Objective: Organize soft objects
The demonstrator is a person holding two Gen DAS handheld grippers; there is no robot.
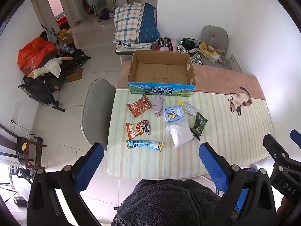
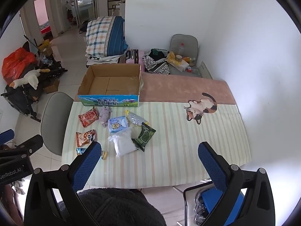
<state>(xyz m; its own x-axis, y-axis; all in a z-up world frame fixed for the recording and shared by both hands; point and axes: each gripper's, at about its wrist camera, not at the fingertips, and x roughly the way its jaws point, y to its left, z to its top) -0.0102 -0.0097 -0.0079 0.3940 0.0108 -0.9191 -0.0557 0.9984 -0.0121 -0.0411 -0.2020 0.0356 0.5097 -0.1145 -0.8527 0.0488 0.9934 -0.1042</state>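
An open, empty cardboard box [image 1: 161,71] [image 2: 111,83] stands at the far side of the table. In front of it lie several soft packets: two red snack bags [image 1: 139,105] [image 1: 138,129], a grey cloth [image 1: 158,105], a blue tissue pack [image 1: 172,114], a white bag [image 1: 180,132], a dark green packet [image 1: 199,126], a clear bag [image 1: 190,108] and a light blue pouch [image 1: 144,144]. My left gripper [image 1: 150,154] is open and empty, held above the table's near edge. My right gripper [image 2: 150,154] is open and empty, to the right of the packets.
The table [image 2: 188,150] has a striped cloth with a cat picture [image 2: 202,107] and a pink strip at the back. A grey chair [image 1: 96,109] stands at its left side. Clutter, a suitcase and bedding sit beyond the table. A white wall is at the right.
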